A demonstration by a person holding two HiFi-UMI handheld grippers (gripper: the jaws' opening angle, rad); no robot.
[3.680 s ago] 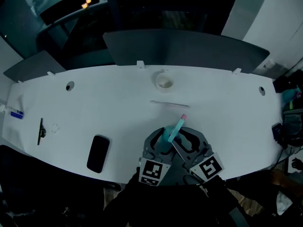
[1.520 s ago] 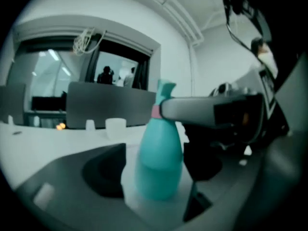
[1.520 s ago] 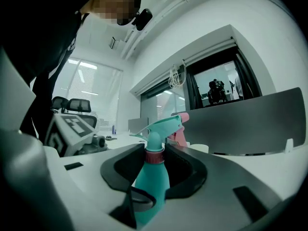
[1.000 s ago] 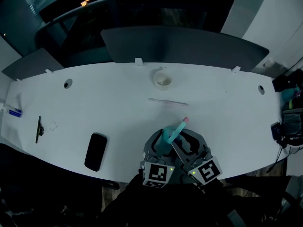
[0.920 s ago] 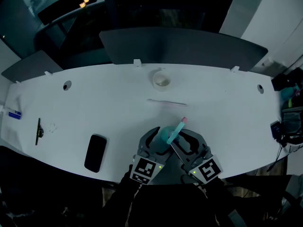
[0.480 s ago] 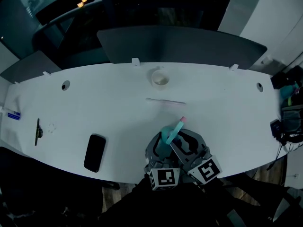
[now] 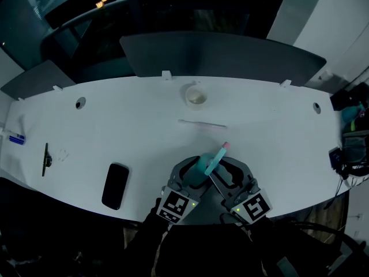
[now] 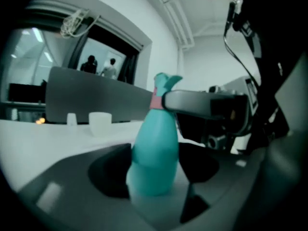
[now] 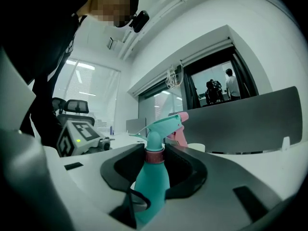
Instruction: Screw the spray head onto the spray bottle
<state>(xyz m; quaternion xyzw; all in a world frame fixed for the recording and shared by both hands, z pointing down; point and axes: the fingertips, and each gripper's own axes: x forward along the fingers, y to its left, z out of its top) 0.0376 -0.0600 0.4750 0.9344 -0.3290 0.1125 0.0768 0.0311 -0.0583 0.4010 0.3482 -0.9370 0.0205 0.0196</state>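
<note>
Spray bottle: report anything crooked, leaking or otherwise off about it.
Nothing stands out. The spray head sits in line with the teal spray bottle, its pink collar level on the neck. No liquid shows on the white table. The left gripper holds the body, the right gripper the collar.

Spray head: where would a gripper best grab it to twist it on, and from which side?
Grip the pink collar beneath the spray head, coming level from the side. The spray bottle stands roughly upright, and the collar is round and narrow, while the head above juts out unevenly.
</note>
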